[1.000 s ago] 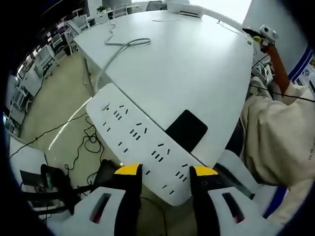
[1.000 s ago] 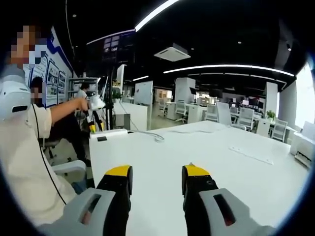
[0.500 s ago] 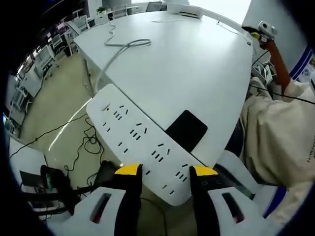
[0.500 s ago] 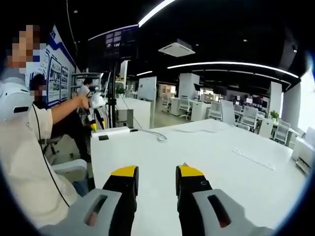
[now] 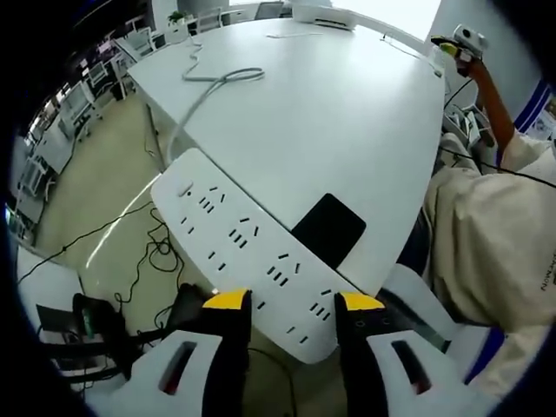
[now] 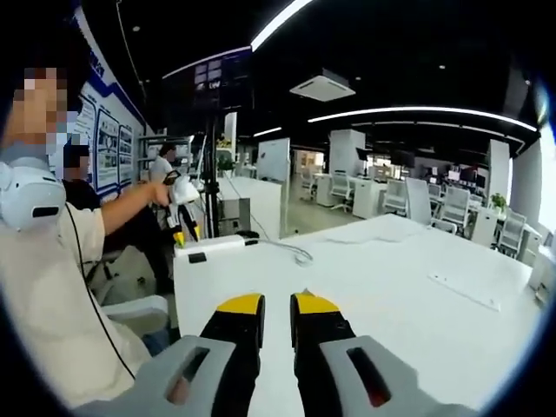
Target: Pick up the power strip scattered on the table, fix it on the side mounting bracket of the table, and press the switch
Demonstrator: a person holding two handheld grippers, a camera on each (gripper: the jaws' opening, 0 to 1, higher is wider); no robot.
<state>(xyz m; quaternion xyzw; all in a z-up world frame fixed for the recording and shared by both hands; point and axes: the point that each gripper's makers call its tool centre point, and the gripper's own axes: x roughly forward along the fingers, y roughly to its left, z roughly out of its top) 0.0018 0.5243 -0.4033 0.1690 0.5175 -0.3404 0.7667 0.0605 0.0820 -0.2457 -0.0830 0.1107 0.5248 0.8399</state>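
Power strip [image 5: 248, 248] lies long and white along the table [image 5: 347, 122] edge, running from about ten o'clock down to five o'clock in the left gripper view, its near end sitting between the yellow-tipped jaws of the left tool [image 5: 285, 301]. Those jaws stand spread to either side of the strip's end, and I cannot tell whether they touch it. A flat black rectangle [image 5: 328, 229] rests on the table just beside the strip at about three o'clock of it; whether it belongs to the bracket I cannot say. The strip's grey cord [image 5: 204, 87] curls away over the tabletop toward eleven o'clock. The strip looks like smooth, hard plastic with rounded corners and rows of dark socket slots; the table is matte white and plain. To seat the strip well, I would judge it wise to keep it level along the edge, grip it firmly across its width, and mind the cord's pull. In the right gripper view the right tool [image 6: 277, 304] has its jaws nearly pressed together on nothing, above the table at six o'clock, with a person's sleeve [image 6: 43, 295] at nine o'clock.
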